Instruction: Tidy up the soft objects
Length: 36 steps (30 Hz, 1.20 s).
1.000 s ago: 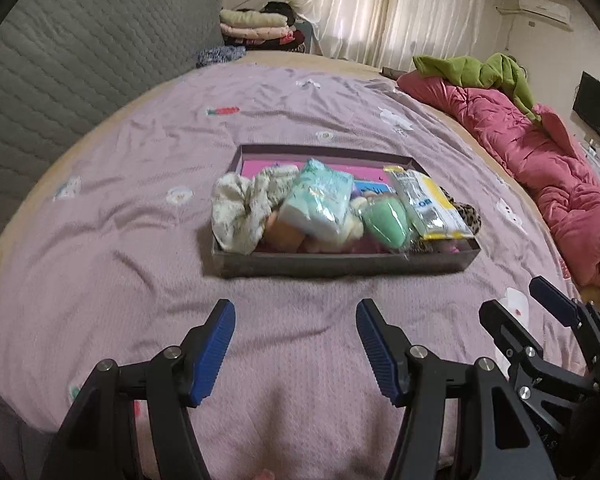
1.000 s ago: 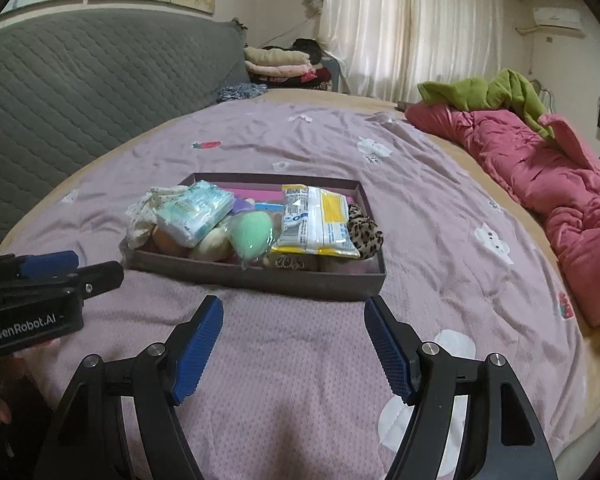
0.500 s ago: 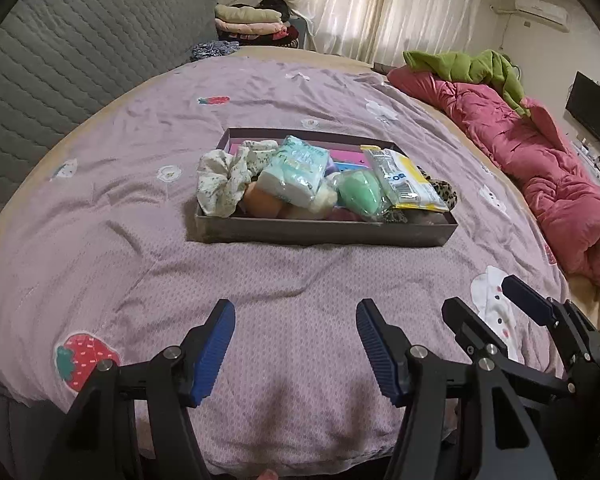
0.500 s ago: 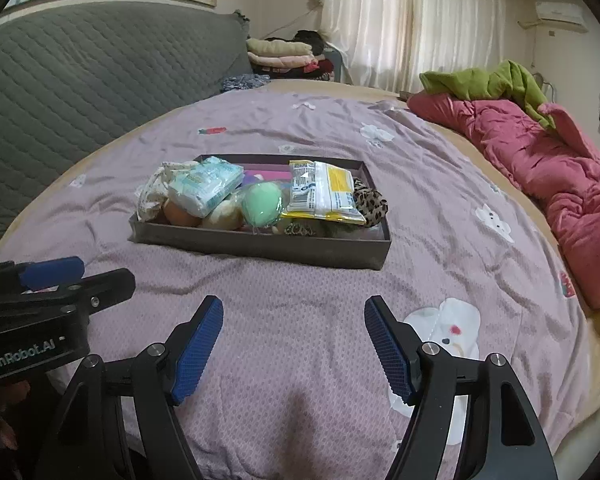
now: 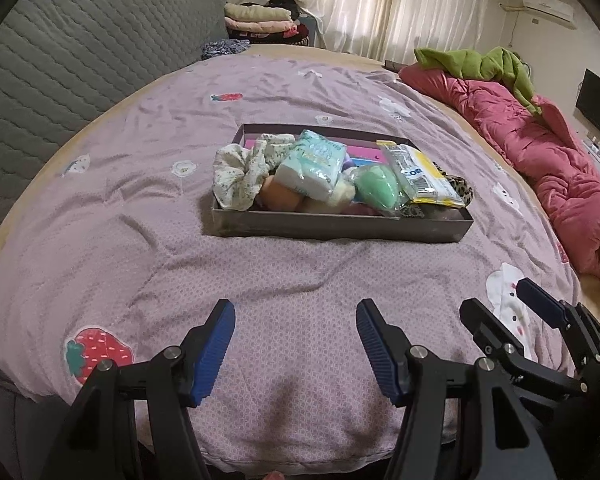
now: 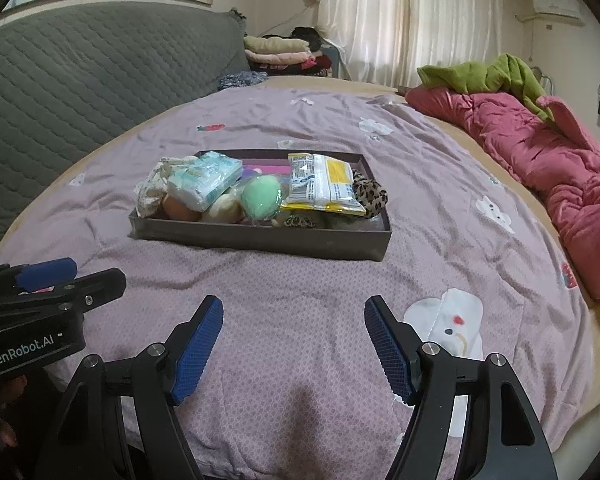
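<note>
A shallow dark box (image 5: 340, 225) (image 6: 260, 240) sits mid-bed, filled with soft items: a floral cloth (image 5: 240, 172), a tissue pack (image 5: 312, 164) (image 6: 204, 178), a green sponge (image 5: 378, 188) (image 6: 260, 198), a yellow-and-white packet (image 5: 420, 176) (image 6: 324, 184) and a leopard scrunchie (image 6: 370, 196). My left gripper (image 5: 294, 320) hovers open over the bedspread near the bed's front edge, nothing between its blue pads. My right gripper (image 6: 294, 318) is likewise open and empty, well short of the box. Each gripper shows at the other view's edge.
The lilac bedspread (image 5: 140, 240) has strawberry and cloud patches. A crumpled pink quilt (image 5: 540, 160) with a green cloth (image 5: 480, 64) lies along the right. A grey quilted headboard (image 5: 60, 60) stands left; folded clothes (image 5: 260, 20) sit at the back by the curtains.
Both grippers have drawn back toward the bed's front edge, so the box looks farther off and the strawberry patch came into the left wrist view. Both stayed open and empty.
</note>
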Each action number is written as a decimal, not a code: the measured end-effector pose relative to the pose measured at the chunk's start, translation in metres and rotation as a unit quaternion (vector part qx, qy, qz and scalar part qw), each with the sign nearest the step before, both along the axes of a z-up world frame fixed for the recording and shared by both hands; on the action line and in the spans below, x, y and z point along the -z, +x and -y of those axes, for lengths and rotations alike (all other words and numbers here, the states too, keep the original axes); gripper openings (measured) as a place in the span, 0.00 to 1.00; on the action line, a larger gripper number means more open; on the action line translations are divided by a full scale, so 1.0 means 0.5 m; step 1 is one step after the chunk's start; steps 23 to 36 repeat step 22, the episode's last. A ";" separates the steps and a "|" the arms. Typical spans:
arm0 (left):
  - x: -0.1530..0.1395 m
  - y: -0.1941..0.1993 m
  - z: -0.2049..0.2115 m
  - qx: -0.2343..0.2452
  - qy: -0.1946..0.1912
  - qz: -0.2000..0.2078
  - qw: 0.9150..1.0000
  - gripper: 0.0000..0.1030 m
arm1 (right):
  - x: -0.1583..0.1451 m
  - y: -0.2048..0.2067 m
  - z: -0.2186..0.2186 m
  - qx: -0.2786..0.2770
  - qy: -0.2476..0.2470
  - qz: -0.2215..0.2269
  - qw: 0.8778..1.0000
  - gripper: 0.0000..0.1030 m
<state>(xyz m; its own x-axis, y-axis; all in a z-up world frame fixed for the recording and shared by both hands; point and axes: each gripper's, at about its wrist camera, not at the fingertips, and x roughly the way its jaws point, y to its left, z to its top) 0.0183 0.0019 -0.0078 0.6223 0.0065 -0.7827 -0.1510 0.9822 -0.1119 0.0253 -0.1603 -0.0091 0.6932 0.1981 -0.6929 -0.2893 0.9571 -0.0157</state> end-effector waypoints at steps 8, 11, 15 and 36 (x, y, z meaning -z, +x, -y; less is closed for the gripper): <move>0.018 0.004 -0.003 -0.001 0.000 -0.011 1.000 0.61 | 0.010 0.001 -0.003 -0.003 0.000 -0.002 1.000 0.73; 0.023 0.006 -0.002 -0.003 -0.001 -0.017 1.000 0.61 | 0.013 0.004 0.001 0.000 0.001 -0.004 1.000 0.73; 0.032 0.008 0.000 -0.002 0.001 -0.023 1.000 0.61 | 0.016 0.010 0.003 0.003 0.003 -0.006 1.000 0.73; 0.053 0.015 -0.003 0.003 -0.008 -0.037 0.999 0.61 | 0.024 0.019 0.003 0.005 0.001 -0.009 1.000 0.73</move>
